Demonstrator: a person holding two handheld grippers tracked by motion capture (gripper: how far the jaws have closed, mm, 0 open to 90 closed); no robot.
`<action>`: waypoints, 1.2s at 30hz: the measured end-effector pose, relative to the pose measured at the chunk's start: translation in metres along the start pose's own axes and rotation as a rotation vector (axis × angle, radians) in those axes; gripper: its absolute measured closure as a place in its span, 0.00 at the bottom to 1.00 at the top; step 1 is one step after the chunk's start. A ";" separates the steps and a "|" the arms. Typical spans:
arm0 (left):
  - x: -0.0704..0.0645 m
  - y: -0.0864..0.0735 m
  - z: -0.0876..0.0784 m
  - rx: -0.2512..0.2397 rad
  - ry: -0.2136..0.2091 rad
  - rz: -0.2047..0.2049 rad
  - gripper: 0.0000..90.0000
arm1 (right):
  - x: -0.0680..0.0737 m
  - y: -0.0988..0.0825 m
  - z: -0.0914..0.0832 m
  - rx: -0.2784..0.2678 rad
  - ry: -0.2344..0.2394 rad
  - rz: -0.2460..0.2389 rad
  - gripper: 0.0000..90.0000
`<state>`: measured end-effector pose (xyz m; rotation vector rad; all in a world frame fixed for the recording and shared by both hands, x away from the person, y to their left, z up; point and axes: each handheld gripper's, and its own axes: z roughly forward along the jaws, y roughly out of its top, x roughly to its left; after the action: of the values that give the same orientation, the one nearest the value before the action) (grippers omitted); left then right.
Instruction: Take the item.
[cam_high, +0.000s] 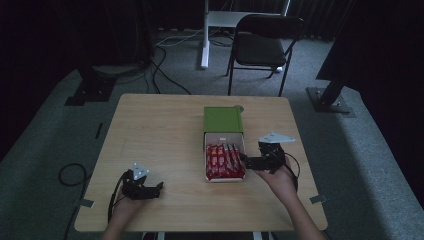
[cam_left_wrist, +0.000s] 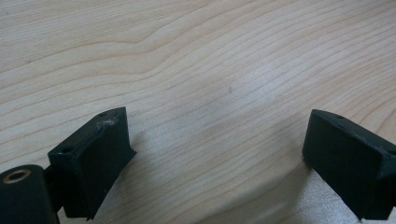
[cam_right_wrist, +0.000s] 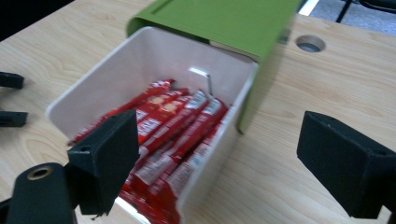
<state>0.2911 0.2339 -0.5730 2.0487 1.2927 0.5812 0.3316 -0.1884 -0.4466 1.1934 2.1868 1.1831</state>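
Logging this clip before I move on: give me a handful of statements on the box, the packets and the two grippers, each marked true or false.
1. The white drawer tray is slid partly out of the green box sleeve. True.
2. The tray holds blue packets. False: the packets are red.
3. The right gripper is open, with one jaw over the tray. True.
4. The left gripper grips a packet. False: it is open over bare wooden table.
5. The sleeve lies at the tray's near end. False: the far end.
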 end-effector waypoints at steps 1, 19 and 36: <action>0.000 0.000 0.000 0.000 0.000 0.000 0.10 | 0.002 0.001 0.001 0.001 0.005 -0.004 0.14; 0.000 0.000 0.000 0.000 0.000 -0.001 0.10 | 0.047 -0.002 0.033 0.062 0.077 -0.028 0.30; 0.000 0.000 0.000 0.000 0.000 -0.001 0.10 | 0.058 -0.021 0.048 0.127 0.014 -0.026 0.54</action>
<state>0.2910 0.2338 -0.5730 2.0482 1.2936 0.5806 0.3198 -0.1234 -0.4882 1.2053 2.3110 1.0593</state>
